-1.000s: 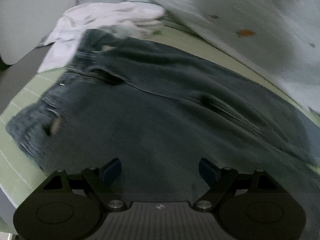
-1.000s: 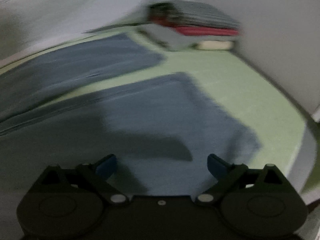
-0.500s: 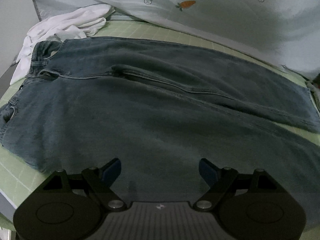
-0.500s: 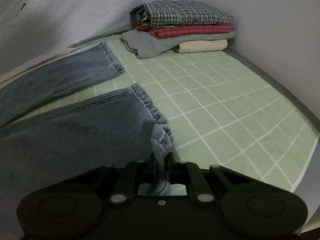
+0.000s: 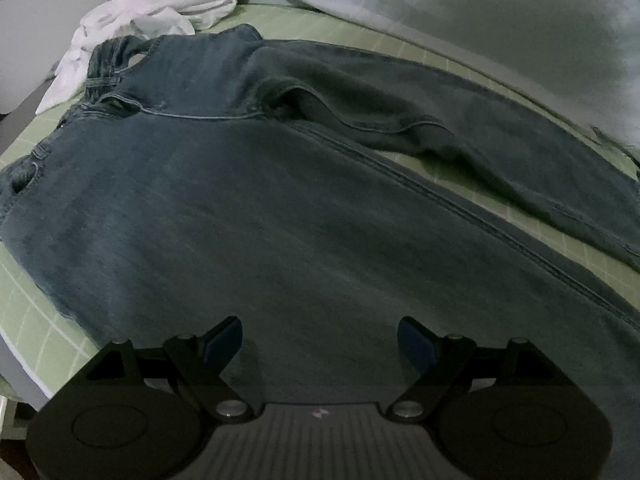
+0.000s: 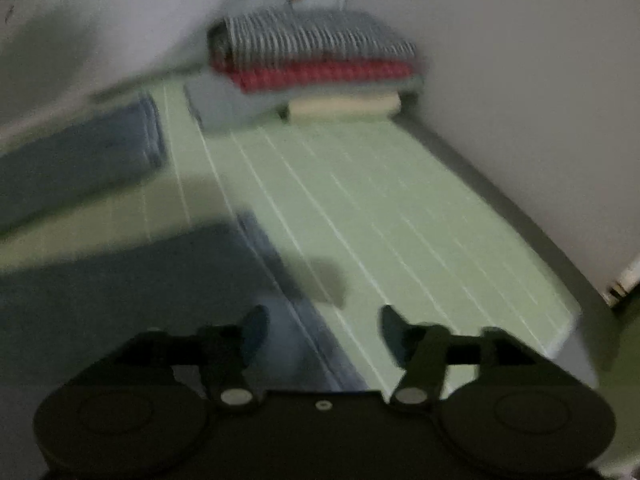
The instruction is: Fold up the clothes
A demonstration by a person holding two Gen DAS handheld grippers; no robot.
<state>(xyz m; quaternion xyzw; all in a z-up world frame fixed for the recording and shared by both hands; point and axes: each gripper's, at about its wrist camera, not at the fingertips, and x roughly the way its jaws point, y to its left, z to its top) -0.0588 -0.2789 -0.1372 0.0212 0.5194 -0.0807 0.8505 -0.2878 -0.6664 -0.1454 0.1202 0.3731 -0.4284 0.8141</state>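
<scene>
Dark blue jeans (image 5: 248,208) lie spread on the green gridded mat (image 5: 24,300), waistband at the upper left, both legs running off to the right. My left gripper (image 5: 320,340) hovers open over the near leg's thigh, nothing between its fingers. In the blurred right wrist view, the near leg's hem (image 6: 280,280) lies on the mat (image 6: 400,220) and the far leg's cuff (image 6: 132,148) sits at the left. My right gripper (image 6: 322,332) is over that hem with its jaws opening; the cloth lies below them, not pinched.
A crumpled white garment (image 5: 152,4) lies beyond the waistband. A pale carrot-print sheet (image 5: 480,12) runs along the far side. A stack of folded clothes (image 6: 316,68) sits in the mat's far corner by a white wall (image 6: 520,80). The mat's right edge (image 6: 576,320) drops off.
The right gripper, shut on the near leg's hem half a second ago, has let it go and spread its jaws. The left view has shifted, showing the waistband and a wider gap between the legs.
</scene>
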